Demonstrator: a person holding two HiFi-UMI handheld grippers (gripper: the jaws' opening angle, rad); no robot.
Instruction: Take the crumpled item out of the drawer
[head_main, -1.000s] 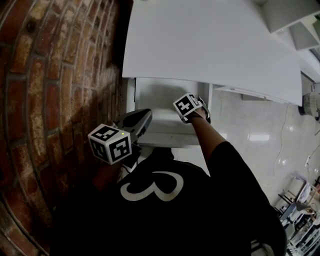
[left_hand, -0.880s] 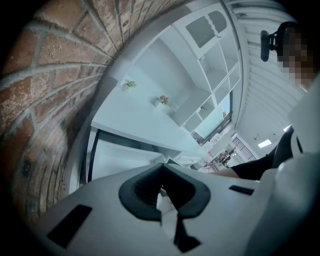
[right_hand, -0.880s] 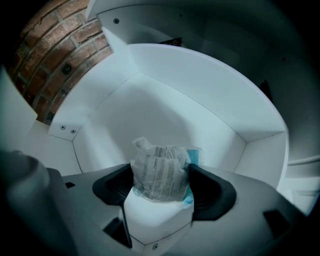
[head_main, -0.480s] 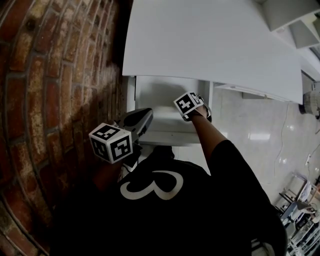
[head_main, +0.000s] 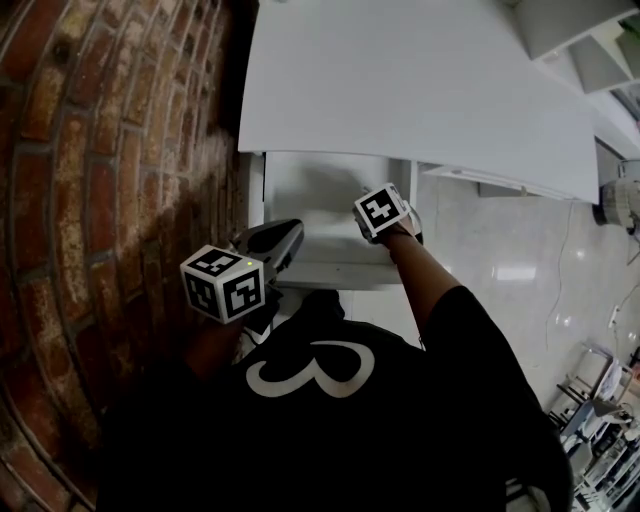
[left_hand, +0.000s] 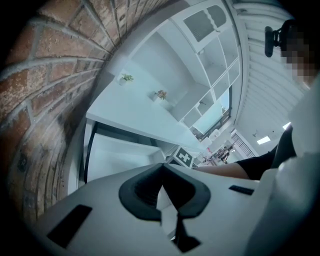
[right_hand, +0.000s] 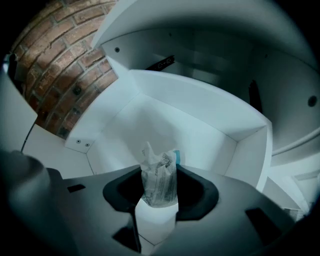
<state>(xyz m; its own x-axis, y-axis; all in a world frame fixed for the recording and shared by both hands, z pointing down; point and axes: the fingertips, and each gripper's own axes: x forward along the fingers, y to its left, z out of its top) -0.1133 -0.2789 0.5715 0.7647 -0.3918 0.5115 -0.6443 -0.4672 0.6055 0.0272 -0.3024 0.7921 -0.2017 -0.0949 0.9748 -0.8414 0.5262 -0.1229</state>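
Note:
The crumpled item (right_hand: 159, 175), a white printed wrapper with a blue edge, stands pinched between the dark pads of my right gripper (right_hand: 159, 186). That gripper's jaws have just been closing and now press on it. It points steeply down into the open white drawer (right_hand: 205, 117), and the wrapper hangs above the drawer floor. In the head view only the right gripper's marker cube (head_main: 383, 211) shows over the drawer (head_main: 330, 272); the item is hidden there. My left gripper (left_hand: 162, 172) is shut on nothing and sits at the drawer's near left corner (head_main: 283, 240).
A white tabletop (head_main: 420, 90) overhangs the back of the drawer. A brick wall (head_main: 110, 150) runs close along the left side. White shelving (left_hand: 200, 65) stands beyond the table. Glossy floor (head_main: 500, 260) lies to the right.
The right gripper's marker cube has shifted slightly right and risen a little over the drawer. The left gripper has stayed where it was.

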